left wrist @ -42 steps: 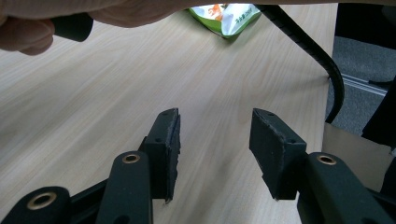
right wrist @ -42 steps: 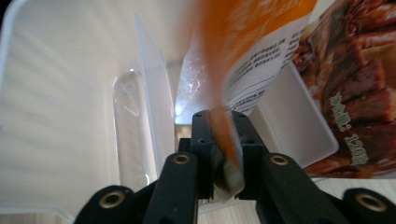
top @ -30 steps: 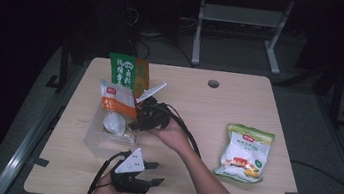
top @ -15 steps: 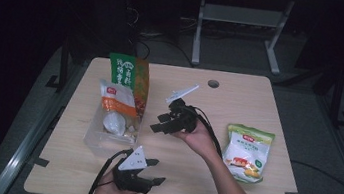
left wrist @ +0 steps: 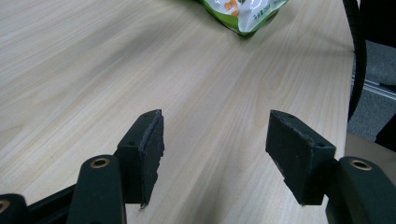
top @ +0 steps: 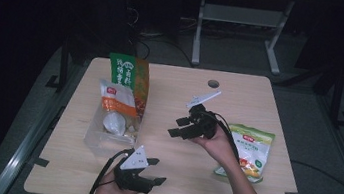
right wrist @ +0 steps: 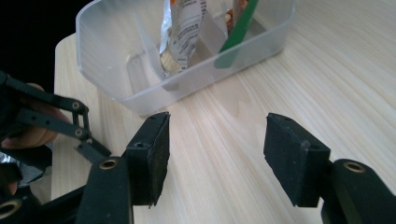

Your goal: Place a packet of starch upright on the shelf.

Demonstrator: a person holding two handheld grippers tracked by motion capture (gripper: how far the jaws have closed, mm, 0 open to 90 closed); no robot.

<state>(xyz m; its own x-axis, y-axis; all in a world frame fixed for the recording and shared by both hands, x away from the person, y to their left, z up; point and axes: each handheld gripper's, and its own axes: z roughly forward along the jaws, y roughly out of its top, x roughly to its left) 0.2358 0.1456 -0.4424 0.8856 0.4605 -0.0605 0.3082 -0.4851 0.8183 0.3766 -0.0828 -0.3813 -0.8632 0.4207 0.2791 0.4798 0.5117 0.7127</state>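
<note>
Grippers both stand open with nothing between the jaws. Left gripper (top: 156, 171) sits low at the near edge of the table (top: 171, 87), in front of the bin (top: 103, 141); in its own view (left wrist: 215, 140) its 2 pads have just been spreading over bare wood, and a corner of the green bag (left wrist: 243, 11) lies ahead of them.

Right gripper (top: 178, 127) hangs above the middle of the table, between the bin and the green bag (top: 247, 150), pointing toward the bin and apart from both. Its jaws too have just been widening, empty, as its own view (right wrist: 215, 140) shows, with wood under them and the bin (right wrist: 116, 70) a little beyond.

Bin is clear plastic, at the table's left. 2 packs stand in it: an orange pack (top: 116, 105) in front and a taller green pack (top: 128, 68) behind, leaning back. Green bag lies flat at the table's right, just beside the person's right forearm.
</note>
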